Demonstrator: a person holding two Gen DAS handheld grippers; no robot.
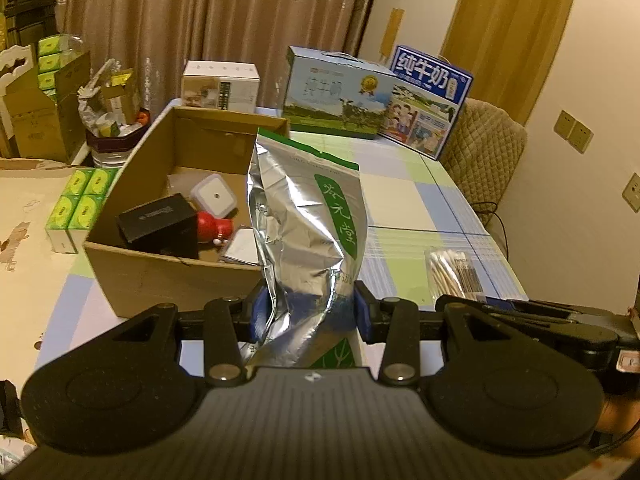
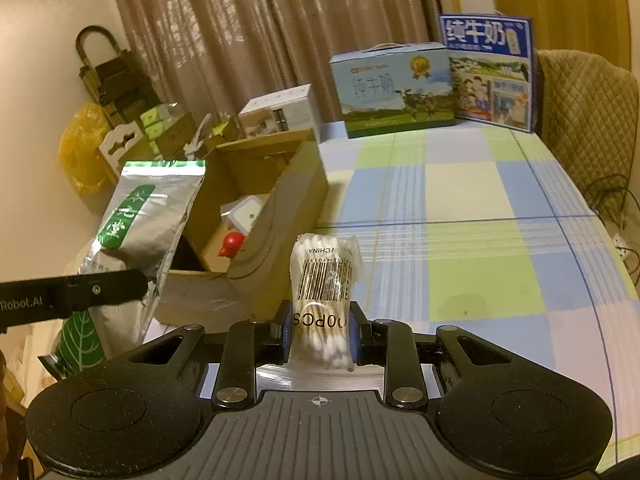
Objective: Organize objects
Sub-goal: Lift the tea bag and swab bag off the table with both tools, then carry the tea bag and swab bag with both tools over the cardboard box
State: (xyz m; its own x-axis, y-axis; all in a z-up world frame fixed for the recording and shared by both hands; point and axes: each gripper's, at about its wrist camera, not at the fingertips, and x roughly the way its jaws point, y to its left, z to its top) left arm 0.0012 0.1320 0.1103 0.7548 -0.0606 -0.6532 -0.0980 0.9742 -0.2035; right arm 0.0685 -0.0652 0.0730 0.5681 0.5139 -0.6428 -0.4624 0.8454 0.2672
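My left gripper (image 1: pixel 308 312) is shut on a silver foil pouch with a green label (image 1: pixel 308 216), held upright just right of the open cardboard box (image 1: pixel 152 276). The box holds a black case (image 1: pixel 160 222), a red toy (image 1: pixel 214 226) and a white square container (image 1: pixel 214 196). My right gripper (image 2: pixel 320 330) is shut on a clear pack of cotton swabs (image 2: pixel 324 276), held above the table near the box's right wall (image 2: pixel 276 240). The pouch (image 2: pixel 136 224) and the left gripper's finger (image 2: pixel 88 290) show at the left of the right wrist view. The swab pack also shows in the left wrist view (image 1: pixel 454 272).
Two milk cartons (image 1: pixel 340 92) (image 1: pixel 428 100) and a white box (image 1: pixel 220 86) stand at the table's far edge. Green tissue packs (image 1: pixel 78 204) lie left of the box. A padded chair (image 1: pixel 484 148) stands on the right. The checked tablecloth (image 2: pixel 480 240) stretches right of the box.
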